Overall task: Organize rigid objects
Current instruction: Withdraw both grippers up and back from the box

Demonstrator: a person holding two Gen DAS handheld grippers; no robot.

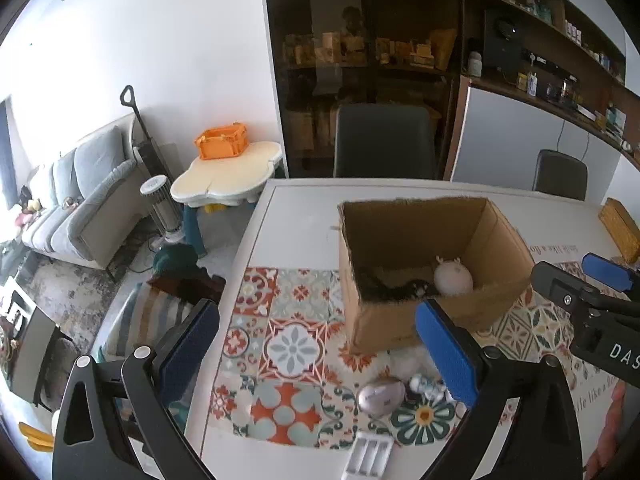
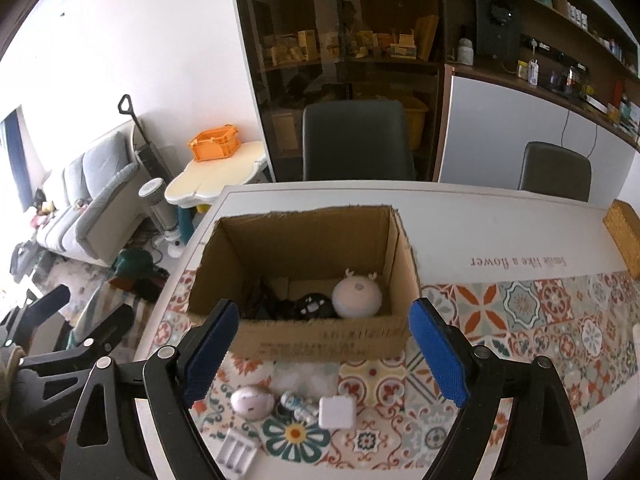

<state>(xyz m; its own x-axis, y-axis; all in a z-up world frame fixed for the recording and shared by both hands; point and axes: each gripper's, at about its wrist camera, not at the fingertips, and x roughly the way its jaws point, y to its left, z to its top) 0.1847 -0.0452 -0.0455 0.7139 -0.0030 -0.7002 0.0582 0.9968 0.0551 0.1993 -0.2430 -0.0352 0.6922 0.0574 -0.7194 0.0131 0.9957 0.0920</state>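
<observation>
An open cardboard box (image 2: 312, 336) (image 1: 400, 320) stands on the patterned table runner. Inside lie a round white toy with antlers (image 2: 358, 298) (image 1: 454, 278) and dark items (image 2: 316, 306). In front of the box lie a pale egg-shaped mouse (image 2: 252, 402) (image 1: 380, 396), a small blue-white figure (image 2: 296, 404) (image 1: 428, 386), a white square charger (image 2: 338, 412) and a white battery holder (image 2: 238, 452) (image 1: 368, 456). My left gripper (image 1: 316, 352) is open and empty above the table's left edge. My right gripper (image 2: 324, 356) is open and empty above the loose items; it also shows in the left wrist view (image 1: 588, 280).
A woven basket (image 2: 624, 236) sits at the table's far right. Two dark chairs (image 2: 356, 140) stand behind the table. Beside the table's left edge are a striped cushion (image 1: 148, 320), a small cream table with an orange crate (image 2: 214, 144), and a grey sofa.
</observation>
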